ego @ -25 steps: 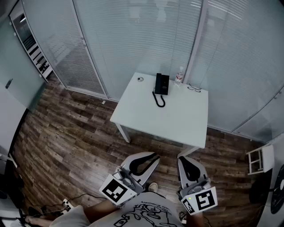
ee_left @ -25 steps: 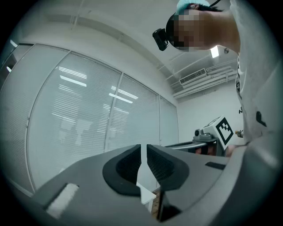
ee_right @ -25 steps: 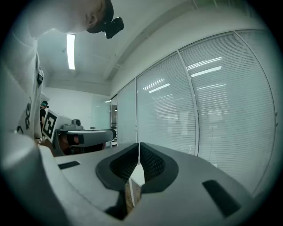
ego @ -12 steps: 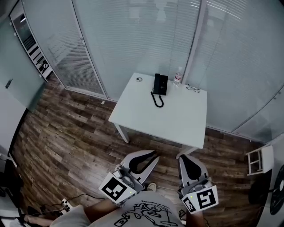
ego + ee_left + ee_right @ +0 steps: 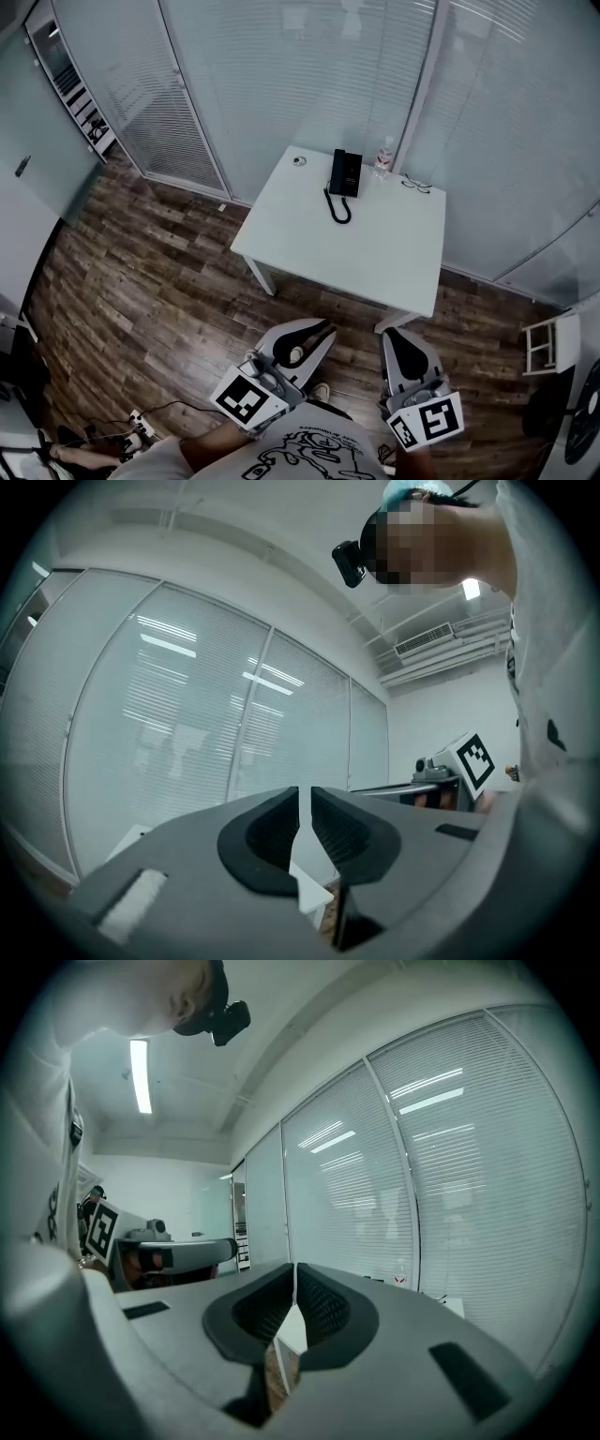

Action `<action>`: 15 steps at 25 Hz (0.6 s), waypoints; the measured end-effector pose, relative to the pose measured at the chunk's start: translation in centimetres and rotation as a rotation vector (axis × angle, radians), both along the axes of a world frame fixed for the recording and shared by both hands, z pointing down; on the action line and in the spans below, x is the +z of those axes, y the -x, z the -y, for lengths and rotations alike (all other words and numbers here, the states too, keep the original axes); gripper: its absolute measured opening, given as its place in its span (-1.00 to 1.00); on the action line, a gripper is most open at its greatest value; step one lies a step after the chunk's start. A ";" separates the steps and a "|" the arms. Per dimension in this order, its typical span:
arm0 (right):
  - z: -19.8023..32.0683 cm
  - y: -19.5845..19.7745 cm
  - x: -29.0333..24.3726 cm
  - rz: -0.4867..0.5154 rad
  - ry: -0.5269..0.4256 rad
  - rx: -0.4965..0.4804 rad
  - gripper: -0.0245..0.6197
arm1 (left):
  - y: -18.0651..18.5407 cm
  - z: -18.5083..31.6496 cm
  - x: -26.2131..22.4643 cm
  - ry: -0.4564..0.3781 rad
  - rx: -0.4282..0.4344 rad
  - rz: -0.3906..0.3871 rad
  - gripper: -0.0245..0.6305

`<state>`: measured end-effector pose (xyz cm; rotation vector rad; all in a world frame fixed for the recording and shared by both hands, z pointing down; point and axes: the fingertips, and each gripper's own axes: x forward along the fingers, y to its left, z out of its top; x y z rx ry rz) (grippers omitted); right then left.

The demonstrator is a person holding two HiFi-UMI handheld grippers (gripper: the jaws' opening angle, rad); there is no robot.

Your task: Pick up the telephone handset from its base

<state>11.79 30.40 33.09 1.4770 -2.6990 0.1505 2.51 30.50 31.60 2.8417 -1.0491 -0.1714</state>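
Note:
A black telephone [image 5: 344, 172] with its handset on the base stands at the far side of a white table [image 5: 375, 253]; its coiled cord [image 5: 337, 208] loops toward me. Both grippers hang low, close to my body and well short of the table. My left gripper [image 5: 323, 329] is shut with nothing between its jaws, which also meet in the left gripper view [image 5: 302, 810]. My right gripper [image 5: 391, 335] is shut and empty as well, its jaws closed in the right gripper view [image 5: 294, 1288]. The phone does not show in either gripper view.
A small water bottle [image 5: 382, 158] and a pair of glasses [image 5: 416, 186] lie at the table's far right, a small round object [image 5: 298, 161] at its far left corner. Glass walls with blinds stand behind. Wooden floor [image 5: 159, 272] lies between me and the table. A white rack [image 5: 546, 341] stands at right.
The view has shifted slightly, with the table a little nearer and lower in the frame. Both grippers stay shut and low in front of me.

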 end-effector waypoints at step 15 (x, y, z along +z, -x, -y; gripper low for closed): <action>12.4 6.2 0.2 -0.012 0.003 0.017 -0.89 | 5.6 12.7 0.3 -0.002 0.039 -0.014 -0.81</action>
